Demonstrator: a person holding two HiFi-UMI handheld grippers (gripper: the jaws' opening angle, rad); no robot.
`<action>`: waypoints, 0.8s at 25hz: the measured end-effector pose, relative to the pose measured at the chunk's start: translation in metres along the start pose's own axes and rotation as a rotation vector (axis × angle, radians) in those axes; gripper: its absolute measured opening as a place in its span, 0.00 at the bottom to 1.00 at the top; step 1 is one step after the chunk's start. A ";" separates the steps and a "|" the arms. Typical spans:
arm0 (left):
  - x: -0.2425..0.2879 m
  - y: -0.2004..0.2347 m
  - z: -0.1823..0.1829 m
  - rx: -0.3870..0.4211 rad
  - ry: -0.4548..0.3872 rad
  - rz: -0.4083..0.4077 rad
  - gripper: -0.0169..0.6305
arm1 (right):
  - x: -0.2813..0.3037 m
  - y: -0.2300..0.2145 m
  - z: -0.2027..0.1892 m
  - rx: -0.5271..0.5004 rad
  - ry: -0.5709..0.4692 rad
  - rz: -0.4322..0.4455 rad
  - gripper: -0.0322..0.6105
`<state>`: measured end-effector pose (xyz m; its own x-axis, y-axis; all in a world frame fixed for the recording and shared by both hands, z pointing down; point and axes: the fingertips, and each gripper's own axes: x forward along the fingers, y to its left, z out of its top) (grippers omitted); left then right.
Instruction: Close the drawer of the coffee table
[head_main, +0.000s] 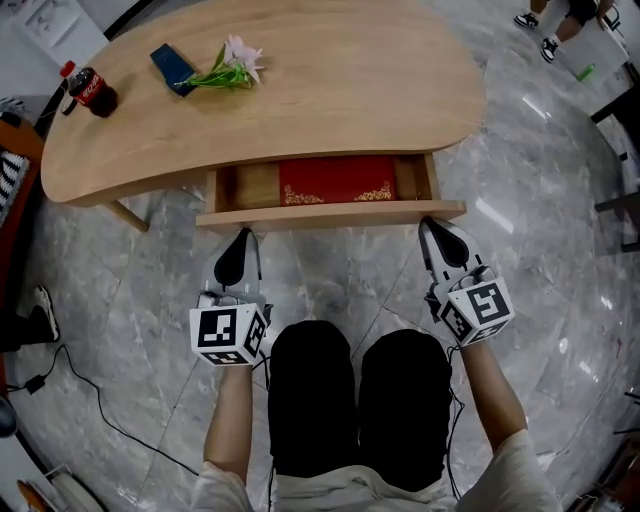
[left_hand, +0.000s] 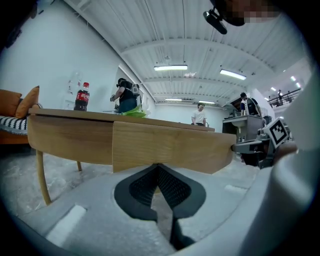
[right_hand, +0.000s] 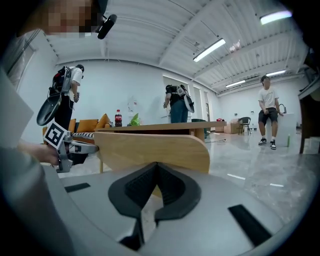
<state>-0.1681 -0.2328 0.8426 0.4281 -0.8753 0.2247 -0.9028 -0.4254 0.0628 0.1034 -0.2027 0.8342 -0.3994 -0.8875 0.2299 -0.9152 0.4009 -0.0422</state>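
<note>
Now the left tongs (head_main: 242, 238) and right tongs (head_main: 430, 226) are both pressed together and empty, tips at the front of the open drawer (head_main: 330, 214). Beyond them, a red mat (head_main: 337, 180) lies inside.

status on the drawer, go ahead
Both shut, empty: left gripper, right gripper, tips at the drawer front. The drawer stands open, red mat flat inside. Nothing seen in its way.

left gripper (head_main: 240, 233): grey shell, black pads (left_hand: 172, 189), marker cube (head_main: 228, 335) | right gripper (head_main: 428, 222): same | black trousers (head_main: 310, 400), pale sleeves (head_main: 522, 468)
</note>
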 end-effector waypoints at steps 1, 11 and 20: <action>0.001 0.000 0.000 -0.001 -0.003 -0.001 0.04 | 0.001 0.000 0.000 -0.006 0.003 -0.004 0.07; 0.013 0.003 0.004 -0.005 0.021 0.010 0.04 | 0.014 -0.008 0.005 -0.050 0.074 0.013 0.07; 0.025 0.007 0.011 0.004 0.028 0.016 0.04 | 0.028 -0.006 0.016 -0.088 0.092 0.070 0.07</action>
<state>-0.1631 -0.2599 0.8380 0.4122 -0.8754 0.2524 -0.9094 -0.4124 0.0549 0.0970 -0.2333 0.8252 -0.4514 -0.8339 0.3174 -0.8754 0.4828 0.0234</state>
